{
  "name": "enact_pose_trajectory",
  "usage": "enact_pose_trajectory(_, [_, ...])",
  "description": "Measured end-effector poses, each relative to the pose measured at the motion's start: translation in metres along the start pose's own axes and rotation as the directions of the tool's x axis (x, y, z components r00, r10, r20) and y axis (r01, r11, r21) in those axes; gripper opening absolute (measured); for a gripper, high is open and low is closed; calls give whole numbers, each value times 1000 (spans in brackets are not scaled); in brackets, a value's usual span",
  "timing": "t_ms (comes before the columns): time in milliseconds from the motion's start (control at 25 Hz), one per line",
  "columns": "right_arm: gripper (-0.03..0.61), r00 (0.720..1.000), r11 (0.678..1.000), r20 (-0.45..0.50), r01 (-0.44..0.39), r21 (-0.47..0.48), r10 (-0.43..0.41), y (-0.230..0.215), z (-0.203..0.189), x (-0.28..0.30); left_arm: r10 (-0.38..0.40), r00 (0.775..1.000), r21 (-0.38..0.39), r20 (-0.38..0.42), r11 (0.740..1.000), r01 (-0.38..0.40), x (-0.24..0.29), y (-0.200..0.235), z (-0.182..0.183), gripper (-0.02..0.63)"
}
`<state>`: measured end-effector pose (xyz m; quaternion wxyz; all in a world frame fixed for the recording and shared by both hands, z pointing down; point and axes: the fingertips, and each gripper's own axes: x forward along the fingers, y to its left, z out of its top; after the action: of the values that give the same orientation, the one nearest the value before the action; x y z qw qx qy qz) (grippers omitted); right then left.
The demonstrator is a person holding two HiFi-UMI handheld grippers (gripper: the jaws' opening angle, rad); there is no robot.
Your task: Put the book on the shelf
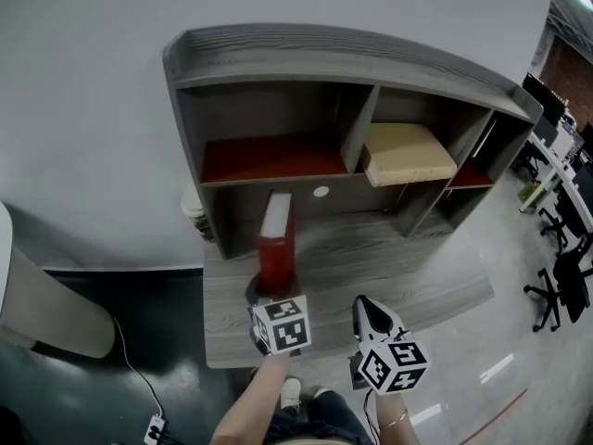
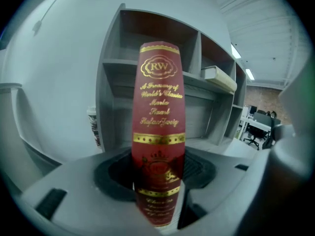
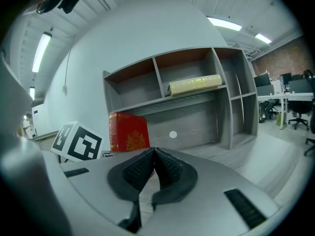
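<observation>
A red book (image 1: 276, 244) with gold lettering stands upright on the grey desk (image 1: 389, 276), in front of the shelf unit (image 1: 334, 109). My left gripper (image 1: 269, 306) is shut on the book's spine end; in the left gripper view the red book (image 2: 158, 127) fills the gap between the jaws. My right gripper (image 1: 371, 315) hangs to the right of the book, shut with nothing in it. In the right gripper view the book (image 3: 129, 132) stands left of the closed right gripper (image 3: 153, 154).
A cream-coloured book (image 1: 408, 153) lies flat in the shelf's upper middle compartment. The left compartment has a red floor (image 1: 273, 158). A cup stack (image 1: 192, 213) stands left of the shelf. Office chairs (image 1: 561, 286) are at the right; a power strip (image 1: 153, 426) lies on the floor.
</observation>
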<state>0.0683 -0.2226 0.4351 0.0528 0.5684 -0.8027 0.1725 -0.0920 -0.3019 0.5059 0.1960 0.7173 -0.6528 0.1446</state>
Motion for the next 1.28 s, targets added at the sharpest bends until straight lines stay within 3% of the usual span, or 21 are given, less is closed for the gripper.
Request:
enact_pose_trajectory(560, [9,999,999,-11,-41,-3,41,-15,13,40,84,996,-52,13,995,-84,54,-5,19,235])
enact_pose_trajectory(1280, [9,995,997,-57,-80,18,81,-48,15,76,151,988,-22,41,988,-150,105,-18,36,235])
